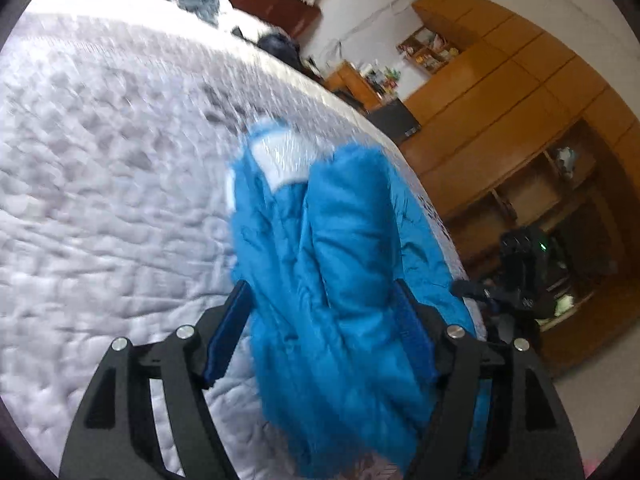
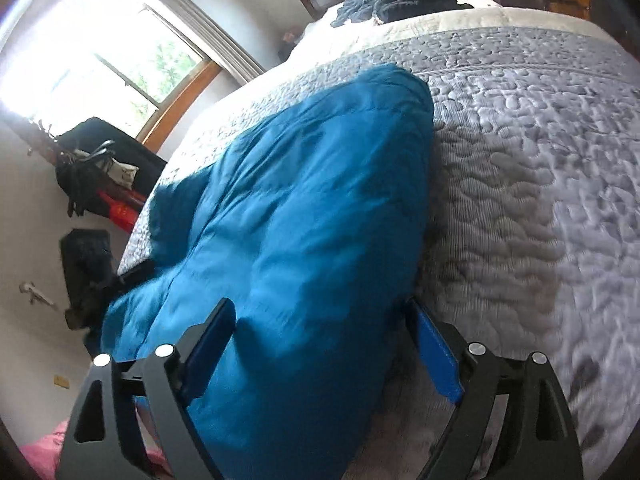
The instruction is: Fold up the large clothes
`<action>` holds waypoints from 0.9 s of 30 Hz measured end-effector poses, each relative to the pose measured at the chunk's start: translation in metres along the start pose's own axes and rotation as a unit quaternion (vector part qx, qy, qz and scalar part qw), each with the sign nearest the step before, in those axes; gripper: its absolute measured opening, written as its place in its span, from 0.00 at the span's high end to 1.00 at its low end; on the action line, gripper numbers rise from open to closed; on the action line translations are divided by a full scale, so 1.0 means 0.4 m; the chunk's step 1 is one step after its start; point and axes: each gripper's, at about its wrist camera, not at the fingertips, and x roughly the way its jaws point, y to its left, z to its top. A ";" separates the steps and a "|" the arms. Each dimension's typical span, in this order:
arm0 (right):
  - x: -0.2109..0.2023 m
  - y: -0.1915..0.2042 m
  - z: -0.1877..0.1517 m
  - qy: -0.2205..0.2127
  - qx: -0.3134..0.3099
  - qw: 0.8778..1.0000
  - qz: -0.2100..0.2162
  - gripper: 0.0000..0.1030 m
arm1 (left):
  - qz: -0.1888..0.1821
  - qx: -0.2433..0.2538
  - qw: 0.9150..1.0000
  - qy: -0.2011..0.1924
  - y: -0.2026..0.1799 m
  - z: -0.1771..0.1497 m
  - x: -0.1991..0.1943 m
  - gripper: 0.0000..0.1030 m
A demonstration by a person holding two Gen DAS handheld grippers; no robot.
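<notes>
- My left gripper (image 1: 320,316) has its 2 fingers clamped on a bunched fold of the blue jacket (image 1: 340,264).
- The jacket (image 2: 296,216) lies on the grey quilted bed (image 2: 540,168).
- My right gripper (image 2: 324,348) pinches its near edge.

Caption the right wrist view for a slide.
Right gripper straddling a blue padded garment on a grey quilted bed.

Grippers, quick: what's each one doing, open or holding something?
Left hand-held gripper: shut on the blue jacket.
Right hand-held gripper: jaws wide around the jacket; grip cannot be told.
</notes>
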 end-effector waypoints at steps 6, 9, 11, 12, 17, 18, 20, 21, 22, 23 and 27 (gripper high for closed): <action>-0.038 0.049 -0.065 0.006 0.005 1.000 -0.008 0.15 | 0.009 0.053 0.998 -0.016 -0.128 -0.008 -0.098 0.26; -0.063 0.058 -0.098 0.000 -0.002 1.000 -0.014 0.15 | 0.023 0.088 0.996 -0.002 -0.185 -0.044 -0.091 0.25; -0.063 0.079 -0.111 0.000 -0.007 1.000 -0.020 0.15 | 0.043 0.104 0.994 0.006 -0.200 -0.065 -0.074 0.25; -0.068 0.084 -0.123 0.000 -0.009 1.000 -0.025 0.15 | 0.050 0.110 0.993 0.009 -0.198 -0.077 -0.071 0.25; -0.055 0.086 -0.149 0.007 -0.007 1.000 -0.025 0.15 | 0.083 0.111 0.990 0.039 -0.159 -0.115 -0.044 0.25; -0.051 0.084 -0.153 0.008 -0.006 1.000 -0.023 0.14 | 0.085 0.109 0.989 0.045 -0.149 -0.125 -0.039 0.25; -0.041 0.081 -0.156 0.009 -0.002 1.000 -0.019 0.13 | 0.090 0.110 0.988 0.055 -0.136 -0.145 -0.026 0.25; -0.033 0.077 -0.160 0.011 0.001 1.000 -0.016 0.13 | 0.091 0.108 0.988 0.063 -0.123 -0.158 -0.016 0.25; -0.027 0.074 -0.163 0.012 0.003 1.000 -0.014 0.12 | 0.088 0.102 0.989 0.068 -0.114 -0.165 -0.008 0.25; -0.022 0.070 -0.167 0.013 0.005 1.000 -0.011 0.12 | 0.085 0.095 0.989 0.072 -0.108 -0.169 0.002 0.25; 0.002 0.059 -0.182 0.017 0.014 1.000 -0.001 0.11 | 0.070 0.077 0.991 0.080 -0.059 -0.193 0.038 0.23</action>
